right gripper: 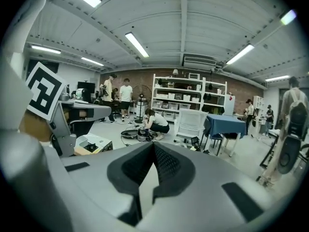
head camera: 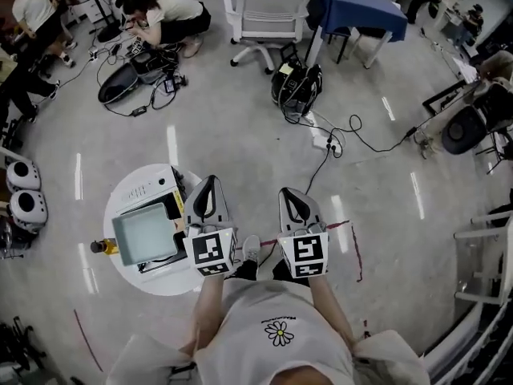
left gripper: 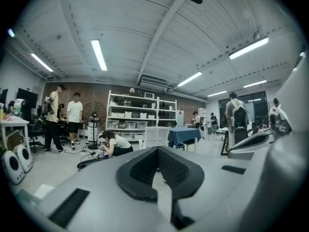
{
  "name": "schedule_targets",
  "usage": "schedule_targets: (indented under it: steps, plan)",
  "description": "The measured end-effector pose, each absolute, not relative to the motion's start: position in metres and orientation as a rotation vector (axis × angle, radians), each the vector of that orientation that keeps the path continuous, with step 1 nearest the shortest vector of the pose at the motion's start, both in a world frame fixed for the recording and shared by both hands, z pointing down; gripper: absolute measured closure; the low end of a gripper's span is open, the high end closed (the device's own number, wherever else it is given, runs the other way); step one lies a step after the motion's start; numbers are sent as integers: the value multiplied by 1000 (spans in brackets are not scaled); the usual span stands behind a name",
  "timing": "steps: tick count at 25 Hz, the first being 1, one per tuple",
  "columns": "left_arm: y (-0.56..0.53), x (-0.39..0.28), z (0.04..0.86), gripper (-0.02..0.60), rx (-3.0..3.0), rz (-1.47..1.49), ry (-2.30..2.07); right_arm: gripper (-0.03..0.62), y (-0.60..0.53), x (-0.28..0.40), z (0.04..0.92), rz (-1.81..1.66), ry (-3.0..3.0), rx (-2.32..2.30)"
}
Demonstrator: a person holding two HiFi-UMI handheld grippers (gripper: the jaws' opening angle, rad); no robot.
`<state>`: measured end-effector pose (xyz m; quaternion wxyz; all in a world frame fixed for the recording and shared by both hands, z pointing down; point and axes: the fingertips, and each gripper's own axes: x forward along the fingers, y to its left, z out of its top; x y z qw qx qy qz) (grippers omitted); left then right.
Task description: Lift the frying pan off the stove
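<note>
Grey polished floor fills most of the head view, crossed by loose cables. A person stands on it, and beside the person's left side is a round white table.

- **Table load.** A white box-shaped appliance lies at the far side. Nearer is a square grey frying pan, lying flat on a dark base that is judged to be the stove. Little of this base shows.
- **Left gripper**. It is held in front of the body, just beside the table's edge but apart from the pan. The left gripper view shows its jaws pressed together with nothing between them, pointing out into the room.
- **Right gripper**. It is held level with the left one and farther from the table. Its jaws are likewise closed and empty in the right gripper view.
- **Bottle**. This small bottle with yellow contents stands at the table's left rim.

**Progress.** No part of the lift is done: the pan rests on the stove, untouched. Still to do are opening a gripper, turning toward the table, taking hold of the pan and raising it. No handle can be made out with certainty.
</note>
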<state>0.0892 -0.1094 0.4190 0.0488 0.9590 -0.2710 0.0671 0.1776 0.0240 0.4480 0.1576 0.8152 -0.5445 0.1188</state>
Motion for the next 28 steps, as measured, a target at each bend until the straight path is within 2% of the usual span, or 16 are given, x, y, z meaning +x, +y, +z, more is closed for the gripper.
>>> schedule_targets:
  steps: [9,17,28]
  plan:
    - [-163,45,415,581,2776,192,-1216,591,-78,157,436,212,-1919,2027]
    - [-192,-15,408,581,2488,165,-1736,591,-170,119,421,61,-2320,1610]
    - [-143,-58,410,581,1987,152,-2258,591,-178,70,423,-18,-2665,955]
